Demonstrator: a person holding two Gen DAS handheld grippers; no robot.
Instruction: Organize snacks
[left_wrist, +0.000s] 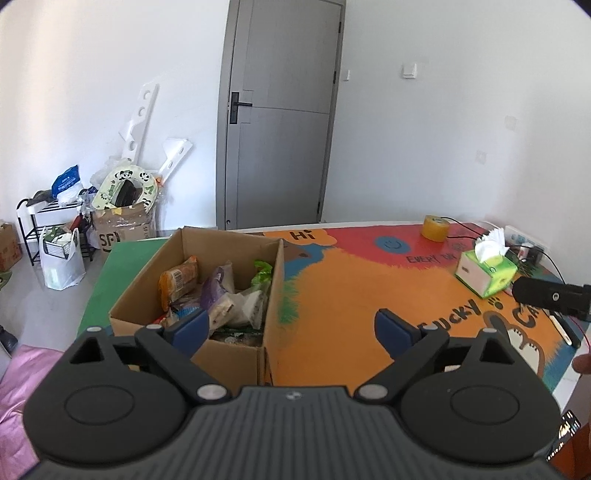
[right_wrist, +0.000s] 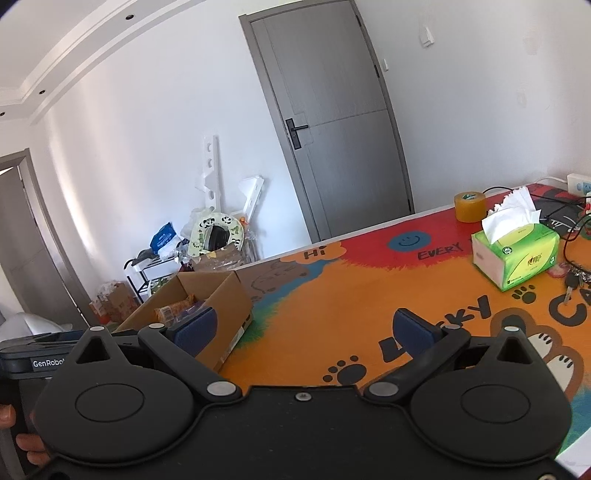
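Observation:
An open cardboard box (left_wrist: 147, 280) stands on the left part of the colourful table mat (left_wrist: 351, 288). Inside it lie several snack packets, among them an orange packet (left_wrist: 179, 280), a purple one (left_wrist: 214, 291) and a green one (left_wrist: 263, 275). My left gripper (left_wrist: 291, 326) hovers open above the box's near right corner, nothing between its blue pads. My right gripper (right_wrist: 304, 328) is open too and empty, over the bare orange mat, to the right of the box (right_wrist: 207, 295). In the left wrist view, the right gripper's black body (left_wrist: 550, 297) shows at the right edge.
A green tissue box (right_wrist: 517, 251) and a roll of brown tape (right_wrist: 470, 206) stand at the back right of the table, with cables, keys (right_wrist: 576, 280) and a power strip (right_wrist: 580, 183) beyond. A grey door (left_wrist: 277, 122) and floor clutter with a shoe rack (left_wrist: 48, 229) lie behind.

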